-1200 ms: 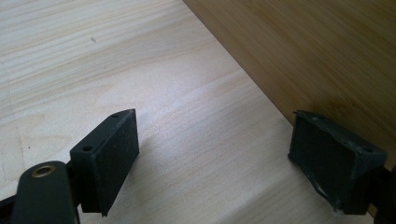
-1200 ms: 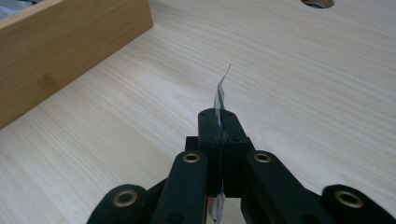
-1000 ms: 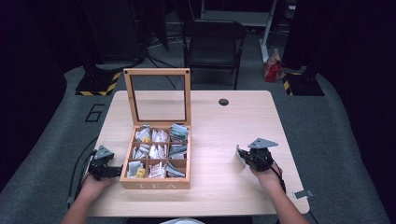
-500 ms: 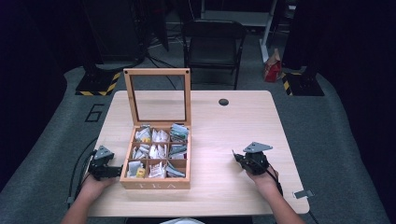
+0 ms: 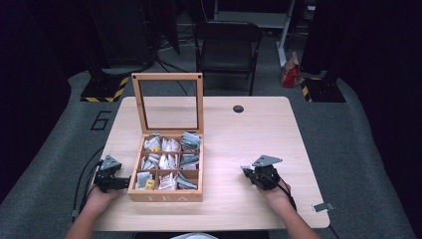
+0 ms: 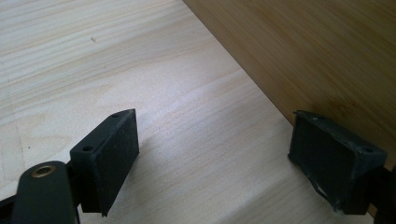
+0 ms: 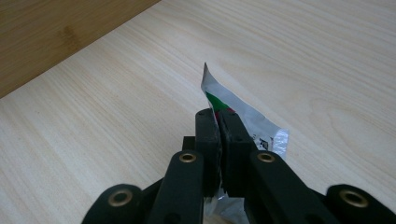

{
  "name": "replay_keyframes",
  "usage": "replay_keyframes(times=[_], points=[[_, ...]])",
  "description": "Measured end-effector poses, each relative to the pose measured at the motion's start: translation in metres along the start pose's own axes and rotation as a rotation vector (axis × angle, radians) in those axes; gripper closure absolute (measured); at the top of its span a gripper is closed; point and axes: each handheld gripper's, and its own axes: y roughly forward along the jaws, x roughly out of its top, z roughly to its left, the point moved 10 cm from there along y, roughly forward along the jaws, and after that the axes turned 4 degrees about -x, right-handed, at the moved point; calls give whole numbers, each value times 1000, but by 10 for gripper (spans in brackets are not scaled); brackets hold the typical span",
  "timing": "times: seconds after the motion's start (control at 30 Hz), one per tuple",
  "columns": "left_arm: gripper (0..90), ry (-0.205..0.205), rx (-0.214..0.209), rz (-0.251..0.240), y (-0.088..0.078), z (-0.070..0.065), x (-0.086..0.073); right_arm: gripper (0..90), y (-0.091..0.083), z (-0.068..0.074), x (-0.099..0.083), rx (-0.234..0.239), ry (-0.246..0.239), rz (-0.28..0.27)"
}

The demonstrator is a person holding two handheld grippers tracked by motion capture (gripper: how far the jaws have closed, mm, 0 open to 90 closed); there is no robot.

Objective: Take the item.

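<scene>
Your right gripper [image 7: 218, 122] pinches a silver tea packet [image 7: 243, 122] (green and red print) low over the counter [image 5: 298, 129], well right of the wooden tea box [image 5: 166, 172]. Your left gripper [image 6: 215, 154] rests spread wide against the box's left wall.

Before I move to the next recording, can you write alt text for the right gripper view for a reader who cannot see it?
The right claw, its two black jaws pressed together, pinches a silver tea packet with a green and red patch, held on edge above the pale wooden table. The darker wood side of the tea box fills the upper left corner.
</scene>
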Motion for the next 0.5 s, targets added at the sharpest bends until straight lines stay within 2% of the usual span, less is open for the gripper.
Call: replay_keyframes(times=[0.07,0.17,0.33,0.4,0.5], points=[[154,0,0,0,0,0,0,860,1,0,-1,7,-14,4],[154,0,0,0,0,0,0,826,1,3,-1,13,-2,4],[154,1,0,0,0,0,0,706,0,4,-1,26,-2,-4],[154,0,0,0,0,0,0,603,0,5,2,27,30,-20],[154,0,0,0,0,0,0,577,-2,6,4,41,32,-29]])
